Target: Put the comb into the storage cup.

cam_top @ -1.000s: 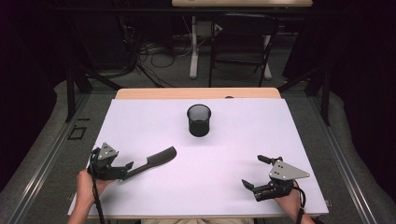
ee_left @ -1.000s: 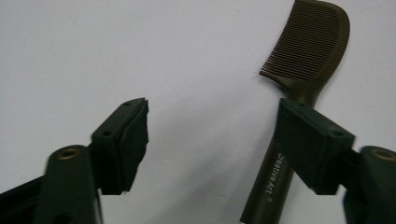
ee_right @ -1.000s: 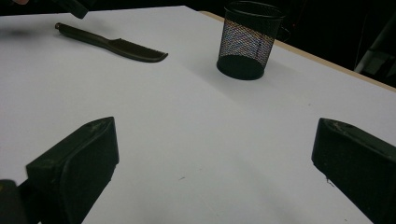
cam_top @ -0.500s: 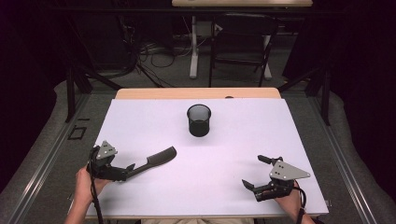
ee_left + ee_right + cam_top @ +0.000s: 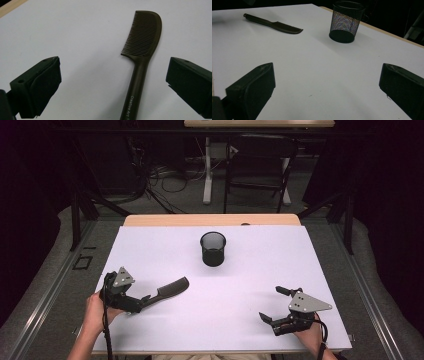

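The person's left hand holds the left gripper low over the near-left part of the white table, its nose angled toward the table's middle. Its 2 black jaws stand spread wide apart, clamping nothing; in the left gripper view the handle of the dark brown plastic comb lies on the table between them, touching neither.

The right hand holds the right gripper at the near-right part of the table, pointing leftward toward the middle. Its 2 jaws are likewise spread wide, with bare table between them.

The comb lies flat on the near-left part of the table. It has a long, straight handle with small pale lettering, and a curved head with fine teeth along 1 edge.

A black wire-mesh cylindrical cup stands upright near the table's far middle, well apart from the comb and both grippers.
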Demonstrator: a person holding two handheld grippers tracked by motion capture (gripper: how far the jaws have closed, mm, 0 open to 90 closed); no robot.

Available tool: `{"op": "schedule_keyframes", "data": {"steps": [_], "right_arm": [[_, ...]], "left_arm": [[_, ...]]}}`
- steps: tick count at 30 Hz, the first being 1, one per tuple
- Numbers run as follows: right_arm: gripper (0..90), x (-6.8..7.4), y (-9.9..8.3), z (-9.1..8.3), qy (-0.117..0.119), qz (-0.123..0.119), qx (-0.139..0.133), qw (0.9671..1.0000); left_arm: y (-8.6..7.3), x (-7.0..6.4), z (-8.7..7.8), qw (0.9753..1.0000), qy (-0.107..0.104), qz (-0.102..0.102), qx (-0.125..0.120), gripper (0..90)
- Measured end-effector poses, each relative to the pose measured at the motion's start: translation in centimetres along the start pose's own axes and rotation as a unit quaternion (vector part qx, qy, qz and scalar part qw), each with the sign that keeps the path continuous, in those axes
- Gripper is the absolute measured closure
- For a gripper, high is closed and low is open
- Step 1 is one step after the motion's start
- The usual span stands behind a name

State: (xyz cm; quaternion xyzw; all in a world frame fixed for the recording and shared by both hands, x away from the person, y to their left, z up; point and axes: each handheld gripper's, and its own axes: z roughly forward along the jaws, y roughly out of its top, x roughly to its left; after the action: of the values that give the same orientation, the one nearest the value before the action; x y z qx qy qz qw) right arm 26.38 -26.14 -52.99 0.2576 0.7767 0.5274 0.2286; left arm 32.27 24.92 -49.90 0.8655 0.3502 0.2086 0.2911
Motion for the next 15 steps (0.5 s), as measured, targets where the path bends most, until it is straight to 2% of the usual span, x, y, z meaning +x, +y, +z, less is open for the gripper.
{"op": "schedule_keyframes", "data": {"steps": [3,4,7,8,11,13,15], "right_arm": [[0.0,0.0,0.0,0.0,0.001,0.000,0.001,1.0000],[0.0,0.0,0.0,0.0,0.002,0.000,0.002,1.0000],[0.0,0.0,0.0,0.1,0.003,-0.001,0.003,1.0000],[0.0,0.1,0.0,0.1,0.003,0.000,0.003,1.0000],[0.0,0.0,0.0,0.1,0.003,0.000,0.003,1.0000],[0.0,0.0,0.0,0.0,0.005,0.001,0.004,1.0000],[0.0,-0.1,0.0,0.0,0.006,0.003,0.002,1.0000]], "left_arm": [[0.2,-0.2,0.2,0.9999,-0.003,0.008,0.009,0.3],[0.4,-0.3,0.4,0.9997,-0.006,0.016,0.018,0.3],[0.6,-0.4,0.5,0.9994,-0.009,0.020,0.025,0.1],[0.7,-0.5,0.6,0.9989,-0.020,0.024,0.036,0.0],[0.9,-0.7,0.7,0.9984,-0.024,0.030,0.041,0.0],[1.2,-0.8,0.8,0.9977,-0.027,0.037,0.050,0.0],[1.4,-0.9,1.3,0.9959,-0.035,0.046,0.069,0.0]]}}
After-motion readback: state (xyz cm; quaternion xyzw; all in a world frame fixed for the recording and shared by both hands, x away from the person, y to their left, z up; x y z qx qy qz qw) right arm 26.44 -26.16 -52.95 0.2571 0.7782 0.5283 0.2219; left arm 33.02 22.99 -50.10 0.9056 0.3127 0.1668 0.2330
